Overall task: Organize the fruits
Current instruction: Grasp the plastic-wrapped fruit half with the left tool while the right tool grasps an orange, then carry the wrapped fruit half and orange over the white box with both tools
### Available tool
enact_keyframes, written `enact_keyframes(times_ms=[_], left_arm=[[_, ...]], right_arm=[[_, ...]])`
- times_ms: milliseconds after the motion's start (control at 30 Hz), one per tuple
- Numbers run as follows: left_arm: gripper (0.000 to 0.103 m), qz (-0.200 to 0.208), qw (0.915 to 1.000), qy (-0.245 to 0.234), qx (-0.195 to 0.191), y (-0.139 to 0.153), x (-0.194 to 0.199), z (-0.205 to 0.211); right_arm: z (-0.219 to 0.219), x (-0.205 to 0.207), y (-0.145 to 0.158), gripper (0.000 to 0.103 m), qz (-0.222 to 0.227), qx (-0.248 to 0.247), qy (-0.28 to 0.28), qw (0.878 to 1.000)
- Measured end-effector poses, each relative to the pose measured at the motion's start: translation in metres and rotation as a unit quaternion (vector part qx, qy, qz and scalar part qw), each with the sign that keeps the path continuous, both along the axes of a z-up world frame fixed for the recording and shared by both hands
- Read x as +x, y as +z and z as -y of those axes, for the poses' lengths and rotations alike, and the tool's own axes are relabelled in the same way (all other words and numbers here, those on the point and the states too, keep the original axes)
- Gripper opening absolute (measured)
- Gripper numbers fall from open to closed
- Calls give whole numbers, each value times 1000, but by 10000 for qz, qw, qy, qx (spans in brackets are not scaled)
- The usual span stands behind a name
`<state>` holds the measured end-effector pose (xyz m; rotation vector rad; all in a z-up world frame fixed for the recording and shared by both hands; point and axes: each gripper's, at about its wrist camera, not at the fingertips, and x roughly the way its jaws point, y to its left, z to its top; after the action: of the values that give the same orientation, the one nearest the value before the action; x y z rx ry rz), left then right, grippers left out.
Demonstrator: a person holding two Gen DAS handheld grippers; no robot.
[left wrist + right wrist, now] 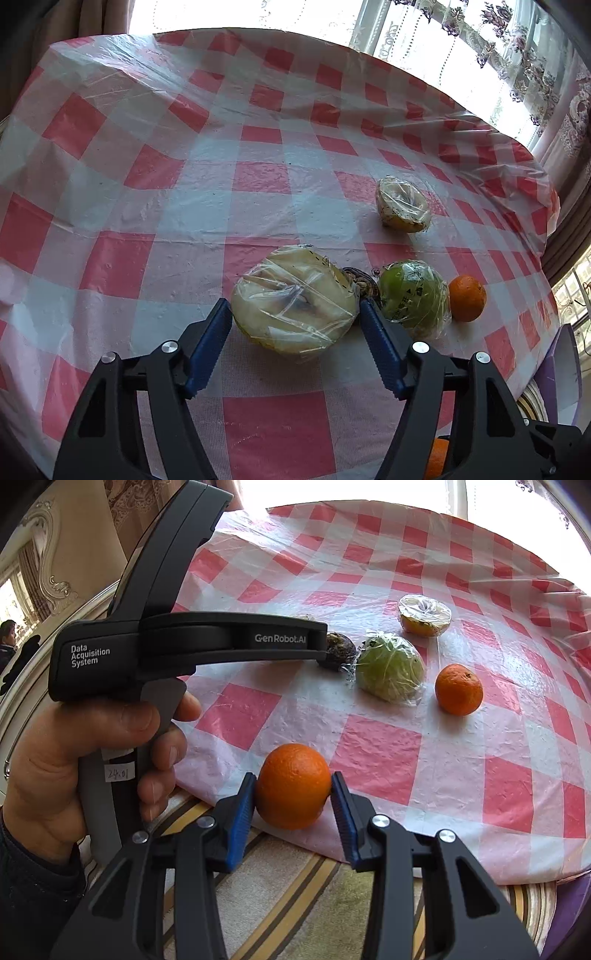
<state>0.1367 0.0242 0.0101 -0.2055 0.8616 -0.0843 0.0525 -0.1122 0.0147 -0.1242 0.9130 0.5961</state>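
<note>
Covering the table, one red-checked cloth (pixel 258 177) carries the fruit. Two wrapped halves show: the big one (pixel 295 302) is clamped in the left gripper (pixel 295 314), the small one (pixel 402 205) lies at one o'clock. One wrapped green fruit (pixel 413 295) sits at three o'clock of the big half. Two oranges: one (pixel 293 786) pinched by the right gripper (pixel 293 794), one (pixel 458 689) loose at two o'clock.

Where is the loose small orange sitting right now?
In both wrist views the small orange rests on the checked tablecloth, just right of the wrapped green fruit, nearer than the wrapped half fruit, and apart from both claws.
</note>
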Motion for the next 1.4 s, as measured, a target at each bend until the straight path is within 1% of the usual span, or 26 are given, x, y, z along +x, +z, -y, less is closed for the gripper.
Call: enact_keyframes(times_ms=[233,500,733,1133,1400], left_arm=[[63,24,10000,-9,-10,-1,0,-1],[62,70,10000,25,6,2,-7,-2],[62,179,9998,-105,59,12,-18,6],[61,348,9982,-476,138,32,-32,38],[61,416,9951,-868,244,41,-38,77]], right_arm=[[2,-1,0,41,20,-2,-60,10000],[10,-1,3,41,51,41,-279,9996],[25,-1,10,41,122,63,-549,9984],[74,-5,21,41,276,43,-1108,9935],[121,-13,27,41,362,81,-1577,9868]])
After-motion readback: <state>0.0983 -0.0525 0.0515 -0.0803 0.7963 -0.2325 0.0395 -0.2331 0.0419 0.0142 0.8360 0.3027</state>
